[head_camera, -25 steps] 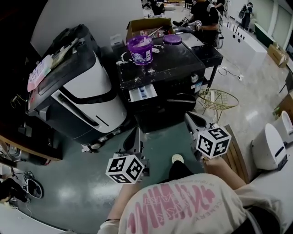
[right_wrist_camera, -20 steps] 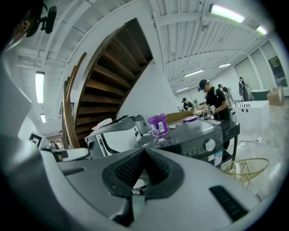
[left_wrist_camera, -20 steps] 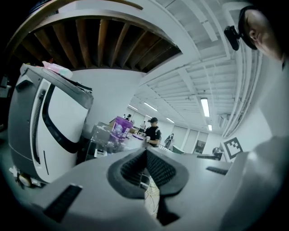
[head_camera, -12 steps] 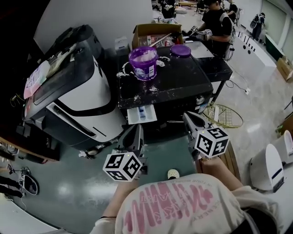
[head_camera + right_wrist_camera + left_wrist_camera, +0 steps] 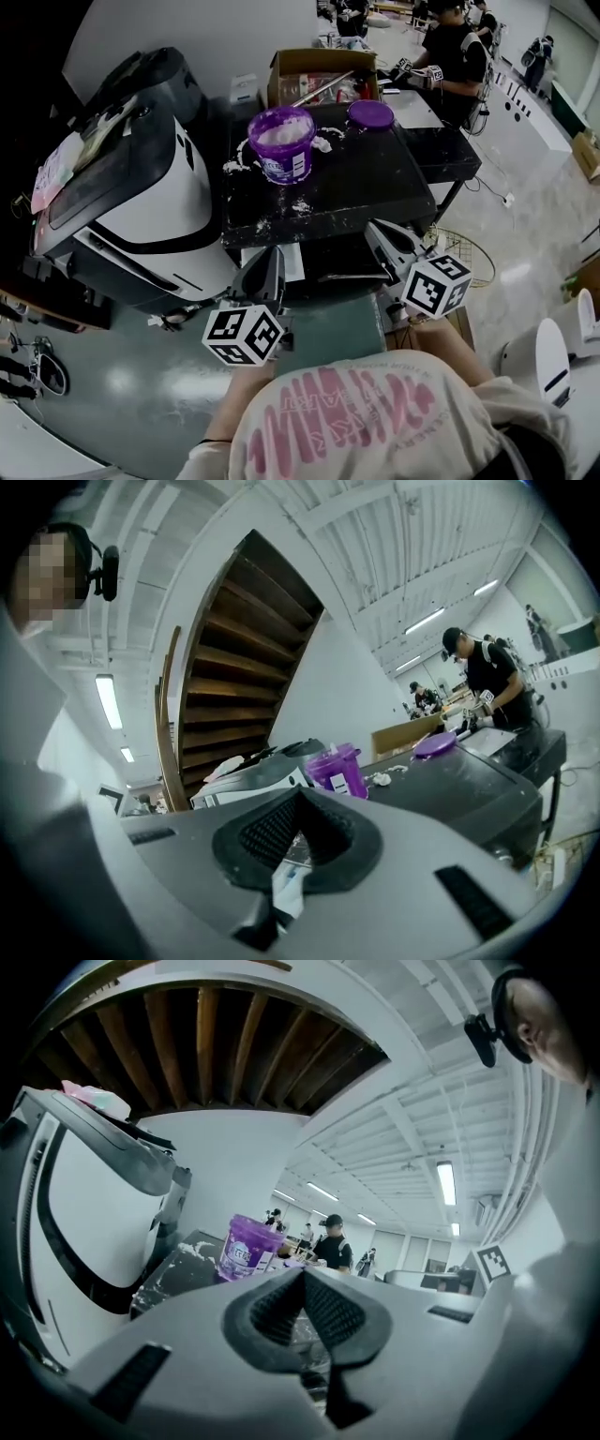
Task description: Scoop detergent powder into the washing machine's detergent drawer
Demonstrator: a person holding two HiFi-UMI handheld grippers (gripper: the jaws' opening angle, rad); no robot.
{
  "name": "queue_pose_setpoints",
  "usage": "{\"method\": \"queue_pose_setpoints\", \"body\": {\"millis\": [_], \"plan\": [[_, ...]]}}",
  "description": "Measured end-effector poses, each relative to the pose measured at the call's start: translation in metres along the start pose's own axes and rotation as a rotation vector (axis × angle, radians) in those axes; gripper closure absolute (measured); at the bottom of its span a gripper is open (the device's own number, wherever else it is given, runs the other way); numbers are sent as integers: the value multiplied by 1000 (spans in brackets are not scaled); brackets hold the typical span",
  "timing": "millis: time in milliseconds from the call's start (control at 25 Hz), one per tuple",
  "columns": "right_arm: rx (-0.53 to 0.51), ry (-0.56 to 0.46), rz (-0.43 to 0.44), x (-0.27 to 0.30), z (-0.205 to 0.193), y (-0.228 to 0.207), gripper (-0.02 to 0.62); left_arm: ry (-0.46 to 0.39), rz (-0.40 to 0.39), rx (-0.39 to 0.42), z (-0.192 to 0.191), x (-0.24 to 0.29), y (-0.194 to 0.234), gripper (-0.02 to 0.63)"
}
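A purple detergent tub point(image 5: 284, 142), lid off and full of white powder, stands on the black washing machine's top point(image 5: 356, 183). Its purple lid point(image 5: 371, 114) lies behind it to the right. The white detergent drawer point(image 5: 296, 265) is pulled out at the machine's front, partly hidden by my left gripper point(image 5: 269, 261). That gripper is shut and empty, just in front of the drawer. My right gripper point(image 5: 377, 232) is also shut and empty, at the machine's front edge to the right. The tub point(image 5: 247, 1249) shows beyond the left gripper point(image 5: 302, 1274), and the tub point(image 5: 337, 771) beyond the right gripper point(image 5: 298, 799).
White powder point(image 5: 305, 204) is spilled on the machine's top. A large white-and-black appliance point(image 5: 141, 197) stands to the left. A cardboard box point(image 5: 314, 67) sits behind the tub, and a wire basket point(image 5: 461, 246) on the floor at right. A person point(image 5: 459, 47) works at a far table.
Both grippers have moved forward to the machine's front, the left now covering part of the drawer. The view has closed in on the machine. Both jaws stay shut.
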State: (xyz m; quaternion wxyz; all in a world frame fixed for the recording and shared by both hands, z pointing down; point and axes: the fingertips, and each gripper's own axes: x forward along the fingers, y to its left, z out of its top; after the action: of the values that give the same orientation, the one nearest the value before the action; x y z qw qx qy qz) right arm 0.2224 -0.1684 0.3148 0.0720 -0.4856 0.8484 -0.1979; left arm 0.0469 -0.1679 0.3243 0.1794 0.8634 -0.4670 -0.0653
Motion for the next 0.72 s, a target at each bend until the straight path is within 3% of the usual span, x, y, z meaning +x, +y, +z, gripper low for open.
{"method": "queue_pose_setpoints", "body": {"millis": [240, 480, 720], "plan": [[-37, 113, -76, 21, -20, -38, 598, 25, 4, 3, -8, 27, 4, 603], [73, 128, -29, 51, -31, -49, 598, 51, 41, -16, -13, 43, 28, 603], [78, 142, -24, 98, -23, -62, 598, 44, 41, -39, 6, 76, 58, 603]]}}
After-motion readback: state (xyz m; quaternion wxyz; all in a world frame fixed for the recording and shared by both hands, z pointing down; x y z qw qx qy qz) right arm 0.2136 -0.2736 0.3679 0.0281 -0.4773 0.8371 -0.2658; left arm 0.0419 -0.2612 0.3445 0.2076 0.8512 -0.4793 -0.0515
